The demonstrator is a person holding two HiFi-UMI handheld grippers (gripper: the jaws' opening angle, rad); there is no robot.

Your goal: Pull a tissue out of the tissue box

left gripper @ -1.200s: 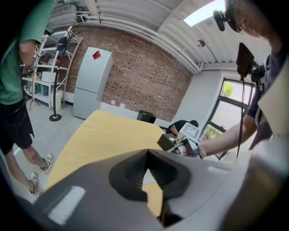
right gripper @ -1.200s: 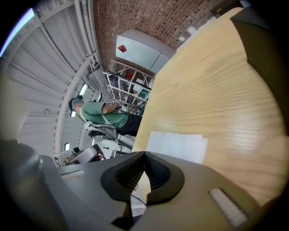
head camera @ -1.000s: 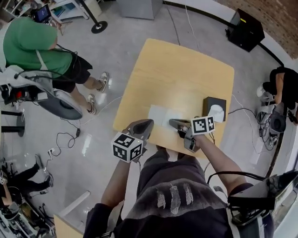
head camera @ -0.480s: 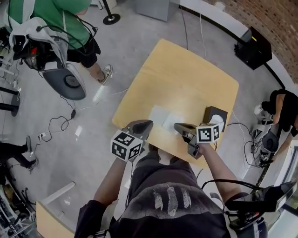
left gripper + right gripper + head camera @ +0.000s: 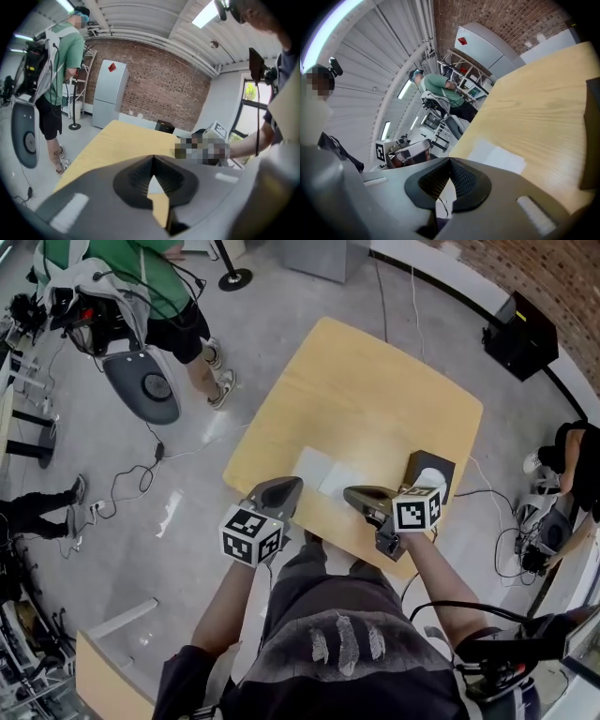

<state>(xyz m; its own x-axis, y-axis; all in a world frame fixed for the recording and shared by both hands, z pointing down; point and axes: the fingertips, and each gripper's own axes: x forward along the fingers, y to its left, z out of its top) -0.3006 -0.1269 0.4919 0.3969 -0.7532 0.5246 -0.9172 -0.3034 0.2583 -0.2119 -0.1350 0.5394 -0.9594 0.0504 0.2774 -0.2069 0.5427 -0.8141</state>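
1. A dark, square tissue box [image 5: 442, 464] sits on the smooth pale-wood table [image 5: 366, 390], with crumpled white tissue [image 5: 429, 478] poking out.
2. A flat white sheet [image 5: 322, 472] lies left of the box.
3. The right gripper [image 5: 350, 491] is beside the box and the left gripper [image 5: 294, 483] farther left, both closed and empty (ribbed black pads meeting).

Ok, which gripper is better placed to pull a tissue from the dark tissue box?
Right. The right gripper sits beside the dark tissue box; the left gripper is farther away, beyond the flat white sheets. Both are shut, so it must open first.
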